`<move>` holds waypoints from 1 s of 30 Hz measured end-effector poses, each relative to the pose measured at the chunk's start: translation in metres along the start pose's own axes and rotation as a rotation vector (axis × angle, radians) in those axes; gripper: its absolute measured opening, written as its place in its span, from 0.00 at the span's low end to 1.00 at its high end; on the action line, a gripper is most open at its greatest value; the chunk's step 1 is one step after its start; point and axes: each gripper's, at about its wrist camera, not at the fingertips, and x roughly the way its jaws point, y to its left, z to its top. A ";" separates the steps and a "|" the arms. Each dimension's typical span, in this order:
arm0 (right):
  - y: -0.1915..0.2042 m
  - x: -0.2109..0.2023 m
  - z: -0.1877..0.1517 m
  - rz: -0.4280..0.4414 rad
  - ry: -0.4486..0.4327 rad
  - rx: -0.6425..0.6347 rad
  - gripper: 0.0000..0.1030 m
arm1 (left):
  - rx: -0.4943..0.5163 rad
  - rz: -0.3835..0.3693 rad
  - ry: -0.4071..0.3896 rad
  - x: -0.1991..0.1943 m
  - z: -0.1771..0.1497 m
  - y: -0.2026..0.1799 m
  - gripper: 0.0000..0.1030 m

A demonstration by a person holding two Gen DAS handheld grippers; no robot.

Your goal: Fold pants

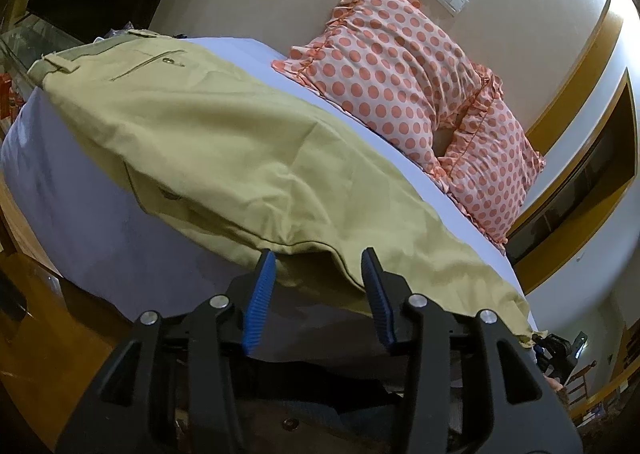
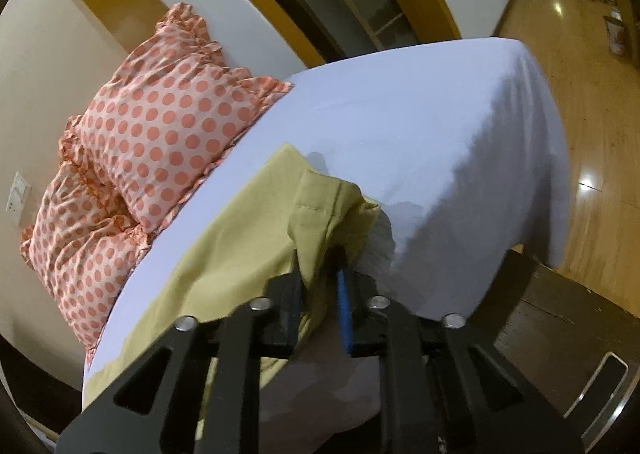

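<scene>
Right wrist: one pants, two pillows.

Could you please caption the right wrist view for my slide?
Right hand-held gripper pinching the pants hem at the bed edge.

Pants lie along the bed's near edge, hem end overhanging; 2 pillows lean at its far edge.

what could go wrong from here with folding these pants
The right hand-held gripper pinches only a bunched hem of the pants, so the cloth might slip out when pulled. The left hand-held gripper is open at the edge that overhangs the bed; lifting now would raise one side only and probably skew the fold.
</scene>
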 end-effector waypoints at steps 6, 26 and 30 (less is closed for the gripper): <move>0.093 -0.012 0.010 0.260 -0.023 -0.144 0.04 | -0.016 -0.014 -0.024 -0.008 0.002 0.009 0.51; 0.328 -0.003 -0.221 0.746 0.556 -0.840 0.85 | 0.057 -0.040 0.036 0.021 -0.013 0.003 0.88; 0.309 0.001 -0.197 0.697 0.526 -0.769 0.87 | 0.027 -0.044 0.025 0.034 -0.007 0.007 0.88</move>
